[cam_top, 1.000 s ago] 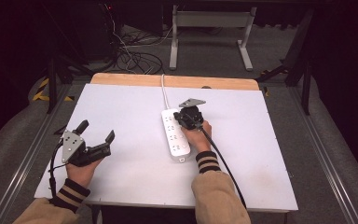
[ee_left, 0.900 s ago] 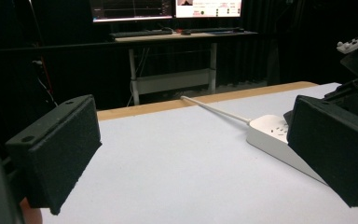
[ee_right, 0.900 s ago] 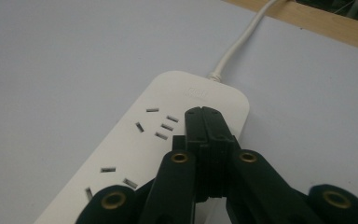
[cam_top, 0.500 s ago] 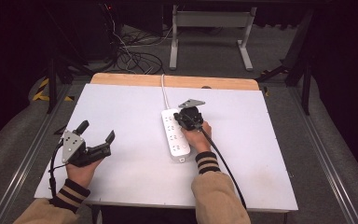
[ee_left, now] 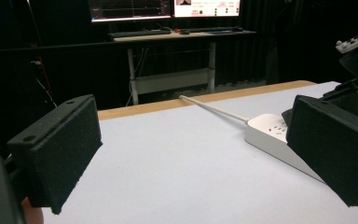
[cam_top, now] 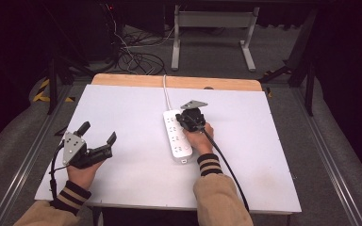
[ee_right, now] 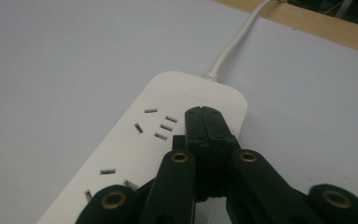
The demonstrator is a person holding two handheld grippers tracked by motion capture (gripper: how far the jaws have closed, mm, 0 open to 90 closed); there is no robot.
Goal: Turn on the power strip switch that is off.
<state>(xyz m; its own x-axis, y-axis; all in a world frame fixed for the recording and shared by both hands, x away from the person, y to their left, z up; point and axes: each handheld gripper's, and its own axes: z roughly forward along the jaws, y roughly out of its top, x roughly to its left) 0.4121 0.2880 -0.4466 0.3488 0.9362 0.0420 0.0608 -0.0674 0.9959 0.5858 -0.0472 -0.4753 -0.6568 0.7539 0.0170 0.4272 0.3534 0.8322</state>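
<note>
White tabletop [cam_top: 122,122] carries a power strip [cam_top: 176,134]; right claw [ee_right: 202,113] pressed together over it, left claw [cam_top: 98,140] spread; monitors [ee_left: 163,8] glow behind

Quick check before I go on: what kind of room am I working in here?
Likely a lab or recording workspace, not a home: a white work table holding just a power strip, loose cables on the floor, and monitors on a desk behind dark curtains.

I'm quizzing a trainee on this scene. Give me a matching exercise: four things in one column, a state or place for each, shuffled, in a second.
1. left gripper
2. right gripper
3. power strip
4. white cord

a. runs over the table's far wooden edge
b. jaws closed together
c. lies flat mid-table
d. jaws wide apart

Pairs: 1-d, 2-b, 3-c, 4-a
</note>
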